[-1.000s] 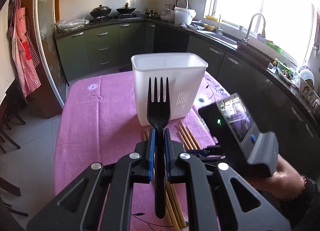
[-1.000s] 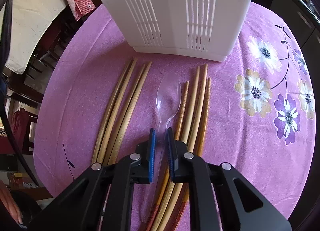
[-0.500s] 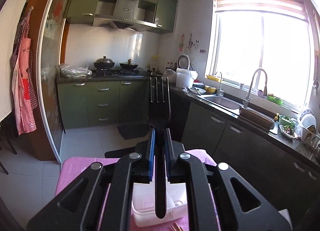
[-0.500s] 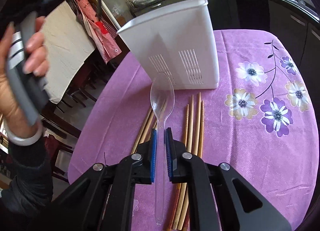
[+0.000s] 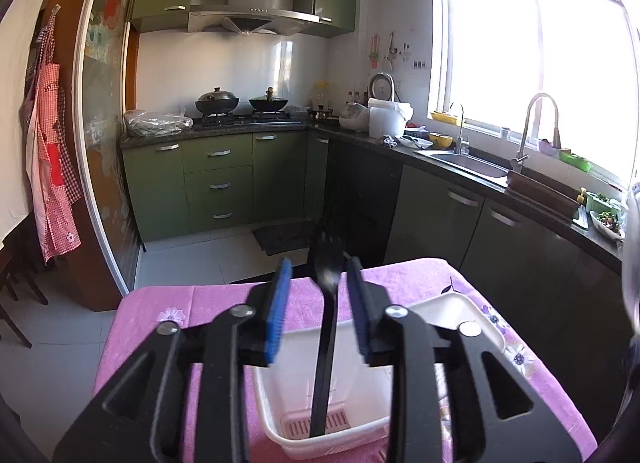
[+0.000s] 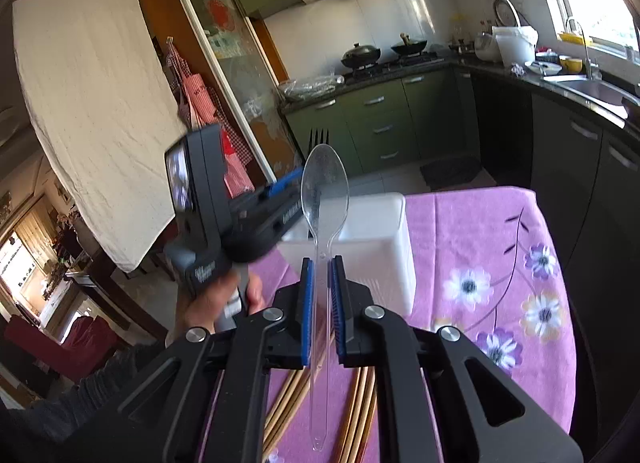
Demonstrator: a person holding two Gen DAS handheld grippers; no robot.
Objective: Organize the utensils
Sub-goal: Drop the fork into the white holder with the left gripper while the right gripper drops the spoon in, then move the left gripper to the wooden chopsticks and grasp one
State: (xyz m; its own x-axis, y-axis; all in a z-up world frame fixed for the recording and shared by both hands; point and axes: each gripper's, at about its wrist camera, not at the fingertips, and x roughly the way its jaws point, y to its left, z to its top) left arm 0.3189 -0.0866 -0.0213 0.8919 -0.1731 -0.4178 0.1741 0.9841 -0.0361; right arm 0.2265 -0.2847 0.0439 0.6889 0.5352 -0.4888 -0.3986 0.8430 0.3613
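Observation:
My left gripper (image 5: 318, 283) is open above the white slotted utensil holder (image 5: 476, 313). The black plastic fork (image 5: 326, 327) stands free between its jaws, handle end down on the holder's floor, tines up. In the right wrist view the left gripper (image 6: 280, 199) hovers over the holder (image 6: 384, 231), with the fork tines (image 6: 319, 137) showing above it. My right gripper (image 6: 320, 275) is shut on a clear plastic spoon (image 6: 324, 183), bowl up, held above the table just before the holder.
Several wooden chopsticks (image 6: 360, 399) lie on the purple flowered tablecloth (image 6: 480, 231) under my right gripper. Green kitchen cabinets (image 5: 216, 179), a stove with pans and a sink counter stand beyond the table. A white cloth (image 6: 92, 111) hangs at the left.
My left gripper carried the fork up over the holder and opened, letting the fork drop in. My right gripper closed on the clear spoon and lifted it off the table.

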